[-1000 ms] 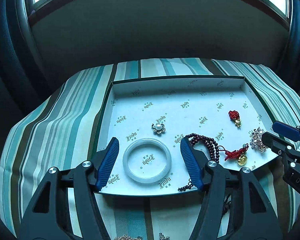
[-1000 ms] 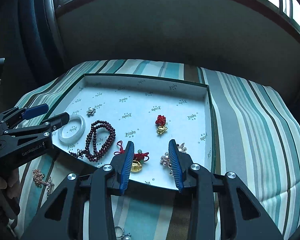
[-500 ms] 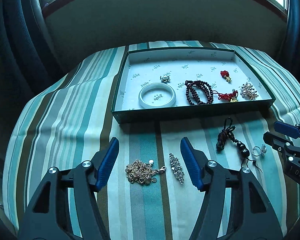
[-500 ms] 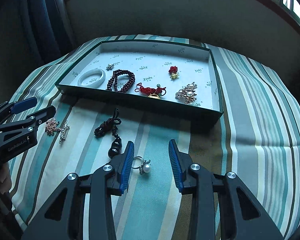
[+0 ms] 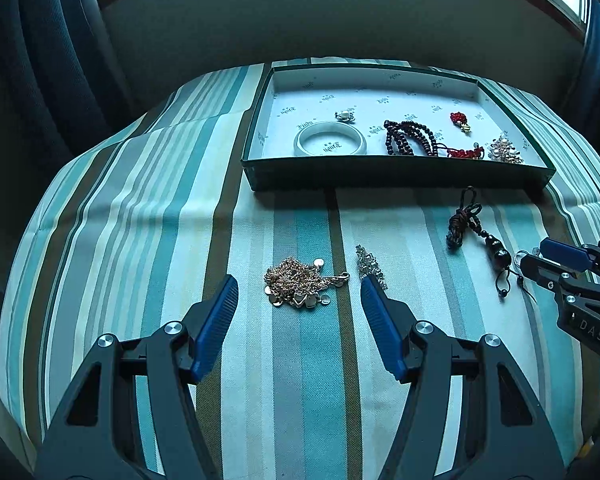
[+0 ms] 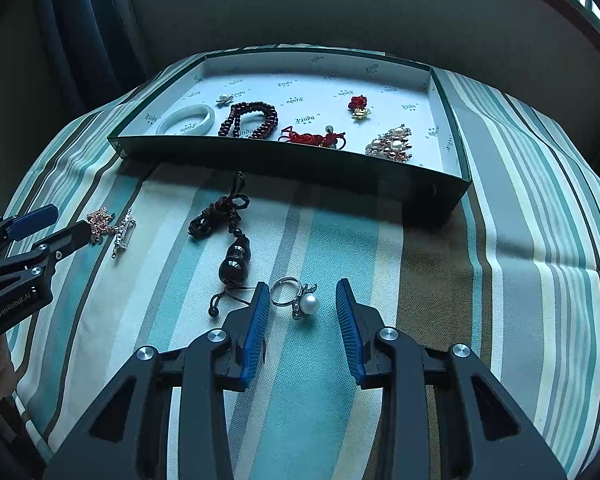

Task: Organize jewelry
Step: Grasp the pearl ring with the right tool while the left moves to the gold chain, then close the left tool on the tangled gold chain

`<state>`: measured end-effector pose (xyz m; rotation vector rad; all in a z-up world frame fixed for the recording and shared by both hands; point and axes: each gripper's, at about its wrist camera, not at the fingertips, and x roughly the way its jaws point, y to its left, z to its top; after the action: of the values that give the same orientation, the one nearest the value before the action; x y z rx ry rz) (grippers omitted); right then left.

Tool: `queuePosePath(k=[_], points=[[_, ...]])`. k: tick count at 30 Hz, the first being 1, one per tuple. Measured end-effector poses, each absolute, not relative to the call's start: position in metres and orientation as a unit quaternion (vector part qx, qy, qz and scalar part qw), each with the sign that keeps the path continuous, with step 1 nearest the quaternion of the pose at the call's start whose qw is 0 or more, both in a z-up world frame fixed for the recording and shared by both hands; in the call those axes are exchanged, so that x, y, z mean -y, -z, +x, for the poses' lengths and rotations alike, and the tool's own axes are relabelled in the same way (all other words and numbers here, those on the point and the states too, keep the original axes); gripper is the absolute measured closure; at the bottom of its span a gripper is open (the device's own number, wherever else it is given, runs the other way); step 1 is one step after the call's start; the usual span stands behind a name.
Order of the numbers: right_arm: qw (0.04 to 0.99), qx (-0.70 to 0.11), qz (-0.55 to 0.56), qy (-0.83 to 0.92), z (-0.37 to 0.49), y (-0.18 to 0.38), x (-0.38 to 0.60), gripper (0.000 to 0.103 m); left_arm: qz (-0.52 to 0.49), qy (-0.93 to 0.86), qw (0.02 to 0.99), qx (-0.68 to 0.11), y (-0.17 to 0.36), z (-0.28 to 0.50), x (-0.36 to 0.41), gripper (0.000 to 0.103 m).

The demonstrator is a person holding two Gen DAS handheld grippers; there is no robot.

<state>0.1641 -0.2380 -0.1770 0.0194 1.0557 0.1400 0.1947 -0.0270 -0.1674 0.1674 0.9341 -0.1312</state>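
The right gripper [image 6: 302, 306], jaws narrowly parted and empty, brackets a pearl ring [image 6: 298, 300] on the striped cloth [image 6: 500, 240] near its front edge; the left gripper [image 5: 298, 300], wider and empty, frames a gold chain [image 5: 300, 286], with a silver clasp [image 5: 370, 262] touching its right finger; one gourd pendant [image 6: 234, 256] lies between; six pieces sit in the green tray [image 6: 300, 160] beyond

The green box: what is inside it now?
Inside the green box lie a white bangle, a dark bead bracelet, a small pearl flower, two red knot charms and a pearl brooch. The near wall hides a strip of the floor.
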Motion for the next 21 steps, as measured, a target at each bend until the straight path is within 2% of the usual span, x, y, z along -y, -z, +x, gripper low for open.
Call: queuePosePath(k=[7,10,21], points=[[0.86,-0.506,0.013,-0.068,0.165,0.1804,0.2382,0.074,0.079,0.062,0.886,-0.453,0.1688,0.1968,0.0264,0.04],[0.86,-0.506,0.013,-0.068,0.1656,0.1801,0.2384,0.08,0.078,0.062,0.886,-0.453,0.1688,0.1975,0.0259,0.04],[0.862,-0.502,0.004,-0.068,0.1636,0.1794,0.2357,0.082,0.077,0.062,0.884,-0.458,0.1732,0.1998,0.0246,0.04]])
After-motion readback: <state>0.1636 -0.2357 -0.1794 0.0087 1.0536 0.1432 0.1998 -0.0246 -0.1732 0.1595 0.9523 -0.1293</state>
